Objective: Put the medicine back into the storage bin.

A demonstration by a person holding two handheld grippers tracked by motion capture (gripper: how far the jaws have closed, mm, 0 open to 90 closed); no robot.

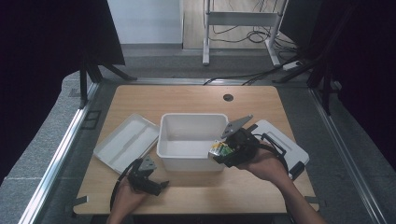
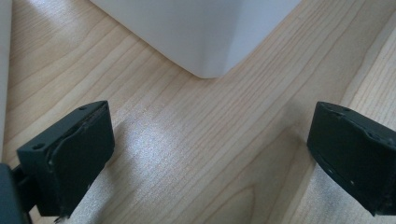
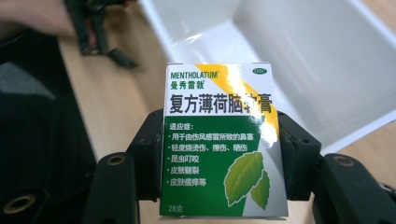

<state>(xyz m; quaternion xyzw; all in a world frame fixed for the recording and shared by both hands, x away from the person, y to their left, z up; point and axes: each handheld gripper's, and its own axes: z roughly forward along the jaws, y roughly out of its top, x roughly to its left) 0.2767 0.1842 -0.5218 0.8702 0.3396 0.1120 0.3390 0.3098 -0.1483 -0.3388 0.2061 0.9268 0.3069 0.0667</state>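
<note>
Right gripper (image 3: 219, 154), jaws pinching the 2 sides of a box (image 3: 222, 140) held upright, hangs at the bin's (image 1: 187, 156) near-right rim, the bin's hollow just beyond it; left gripper (image 1: 148, 179), jaws spread and empty, rests on the desk (image 1: 187, 95) off the bin's near-left corner.

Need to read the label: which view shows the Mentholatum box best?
Right gripper view: the Mentholatum box faces the camera, print legible, clamped between the jaws. High view shows it as a small green-yellow patch at the right gripper, by the white bin.

Green-white box (image 3: 223, 140) reads "MENTHOLATUM", "OTC", "28克", Chinese text
</note>
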